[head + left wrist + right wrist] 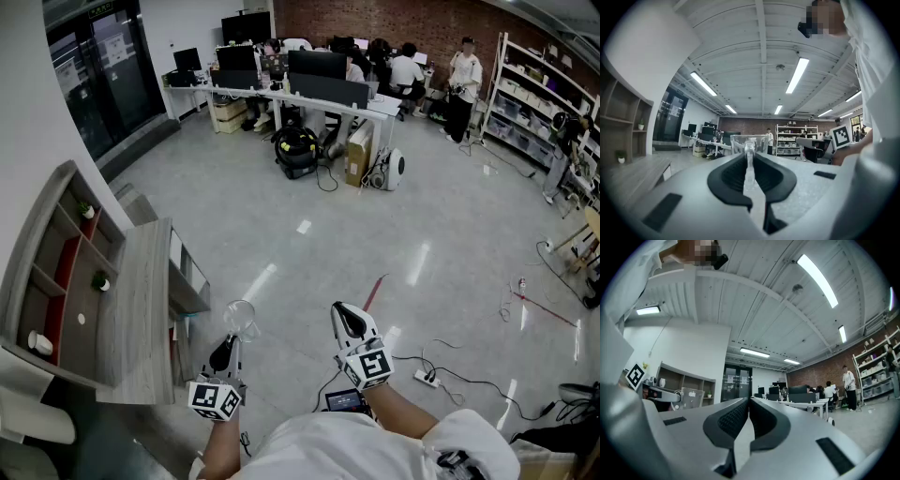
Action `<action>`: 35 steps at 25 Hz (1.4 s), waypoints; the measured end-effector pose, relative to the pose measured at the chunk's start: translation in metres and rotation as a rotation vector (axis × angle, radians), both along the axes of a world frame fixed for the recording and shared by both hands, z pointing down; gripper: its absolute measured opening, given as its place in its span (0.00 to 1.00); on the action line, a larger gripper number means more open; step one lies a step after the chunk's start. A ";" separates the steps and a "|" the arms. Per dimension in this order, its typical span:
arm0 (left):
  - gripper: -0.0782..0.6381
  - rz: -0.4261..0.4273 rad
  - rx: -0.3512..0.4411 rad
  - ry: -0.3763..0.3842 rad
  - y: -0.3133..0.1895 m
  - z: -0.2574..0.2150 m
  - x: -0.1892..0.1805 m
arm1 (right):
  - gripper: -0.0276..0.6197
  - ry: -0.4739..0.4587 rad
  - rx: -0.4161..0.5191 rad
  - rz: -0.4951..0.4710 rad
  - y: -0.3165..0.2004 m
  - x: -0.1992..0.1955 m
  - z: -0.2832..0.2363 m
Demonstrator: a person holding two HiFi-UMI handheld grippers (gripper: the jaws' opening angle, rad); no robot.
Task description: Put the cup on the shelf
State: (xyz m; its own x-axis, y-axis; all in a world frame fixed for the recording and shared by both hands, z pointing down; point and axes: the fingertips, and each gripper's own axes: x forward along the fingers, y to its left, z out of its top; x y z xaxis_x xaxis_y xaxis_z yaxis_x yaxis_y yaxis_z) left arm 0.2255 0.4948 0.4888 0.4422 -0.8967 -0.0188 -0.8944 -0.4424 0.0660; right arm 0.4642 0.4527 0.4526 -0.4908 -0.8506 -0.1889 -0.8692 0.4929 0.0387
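Your left claw is clamped on the wall of the clear cup, one pad inside the rim and one outside. The cup hangs in the air ahead of you, near the shelf on your left. Your right claw is closed on nothing. The cup looks light, thin, stiff and slick, and probably brittle. A pinch at the rim lets it swing, so squeeze gently and carry it level. If you regrip, take the wall lower down.
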 end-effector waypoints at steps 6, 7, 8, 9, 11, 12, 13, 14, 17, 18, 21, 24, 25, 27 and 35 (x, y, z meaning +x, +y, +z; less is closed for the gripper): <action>0.15 0.012 0.007 0.001 0.014 -0.006 -0.002 | 0.09 0.001 -0.033 -0.004 0.018 -0.009 0.010; 0.15 0.006 0.004 0.004 0.016 -0.005 -0.004 | 0.09 0.002 -0.033 -0.009 0.020 -0.012 0.011; 0.15 0.000 0.002 0.005 0.018 -0.004 -0.006 | 0.09 0.003 -0.032 -0.013 0.021 -0.014 0.012; 0.15 -0.007 0.002 0.006 0.019 -0.003 -0.008 | 0.09 0.004 -0.033 -0.017 0.021 -0.016 0.012; 0.15 -0.024 0.004 0.005 0.022 -0.004 -0.011 | 0.09 0.001 -0.041 -0.025 0.020 -0.017 0.013; 0.15 -0.032 0.005 0.004 0.024 -0.004 -0.012 | 0.09 -0.006 -0.046 -0.031 0.020 -0.017 0.014; 0.15 -0.040 0.007 0.004 0.024 -0.004 -0.013 | 0.10 -0.018 -0.050 -0.038 0.020 -0.016 0.014; 0.15 -0.047 0.007 0.004 0.024 -0.005 -0.013 | 0.10 -0.032 -0.051 -0.045 0.020 -0.015 0.014; 0.15 -0.058 0.005 0.003 0.025 -0.005 -0.013 | 0.10 -0.045 -0.056 -0.052 0.020 -0.013 0.015; 0.15 -0.061 0.006 0.002 0.025 -0.005 -0.012 | 0.10 -0.042 -0.058 -0.051 0.019 -0.011 0.015; 0.15 -0.071 0.011 0.005 0.024 -0.008 -0.007 | 0.10 -0.036 -0.061 -0.052 0.016 -0.006 0.015; 0.15 -0.078 0.008 0.012 0.020 -0.005 -0.004 | 0.10 -0.039 -0.063 -0.062 0.012 -0.003 0.019; 0.15 -0.083 0.009 0.015 0.018 -0.004 -0.003 | 0.10 -0.041 -0.064 -0.068 0.011 -0.001 0.021; 0.15 -0.093 0.013 0.018 0.015 -0.004 0.000 | 0.10 -0.044 -0.060 -0.080 0.007 0.004 0.021; 0.15 -0.139 -0.001 0.036 0.013 0.005 0.014 | 0.10 -0.040 -0.060 -0.113 -0.008 0.027 0.028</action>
